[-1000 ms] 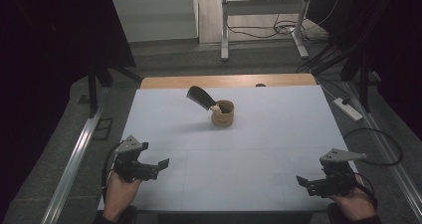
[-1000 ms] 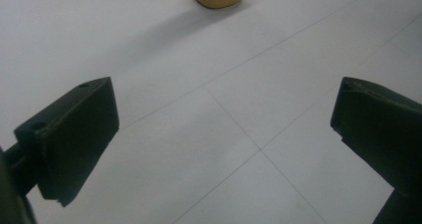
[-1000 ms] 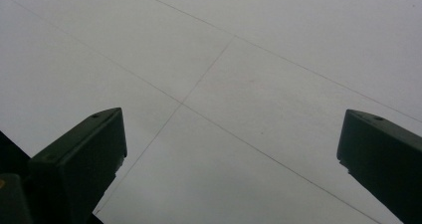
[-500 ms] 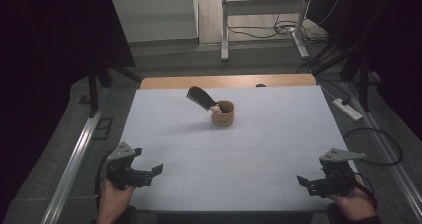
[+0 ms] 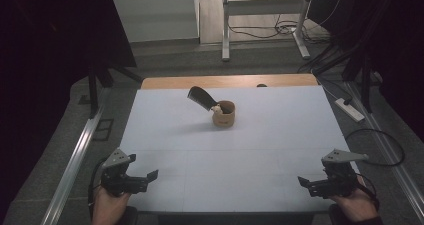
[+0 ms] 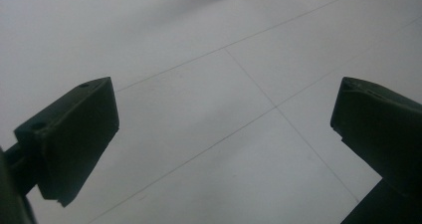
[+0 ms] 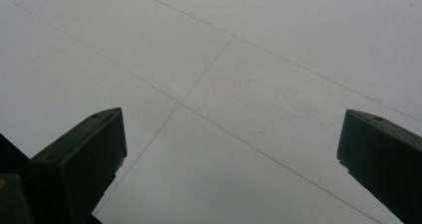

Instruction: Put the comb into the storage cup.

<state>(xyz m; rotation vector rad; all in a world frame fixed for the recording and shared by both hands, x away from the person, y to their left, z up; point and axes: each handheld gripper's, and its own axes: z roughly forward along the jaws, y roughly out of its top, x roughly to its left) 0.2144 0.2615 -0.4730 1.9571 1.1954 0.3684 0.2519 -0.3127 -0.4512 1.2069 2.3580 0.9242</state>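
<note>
A small brown cup (image 5: pixel 223 114) stands upright on the white table (image 5: pixel 280 135), a little behind its middle. A black spatula-like tool (image 5: pixel 201 97) leans out of the cup toward the left. My left gripper (image 5: pixel 149 176) sits at the near left corner, held in a hand, jaws spread wide with nothing between them (image 6: pixel 224 149). At the near right corner my right gripper (image 5: pixel 303 181) is also open and empty (image 7: pixel 229 149). Both grippers point inward over bare table surface, far from the cup.
A wooden strip (image 5: pixel 230 81) borders the table's far edge. A metal rail (image 5: pixel 75 160) runs along the left side, and a power strip (image 5: pixel 347 110) with cables lies on the floor at right. A metal stand (image 5: pixel 262 15) is behind the table.
My left gripper has drawn back toward the near edge and slightly left, dropping lower. The right gripper and the cup have stayed put.
</note>
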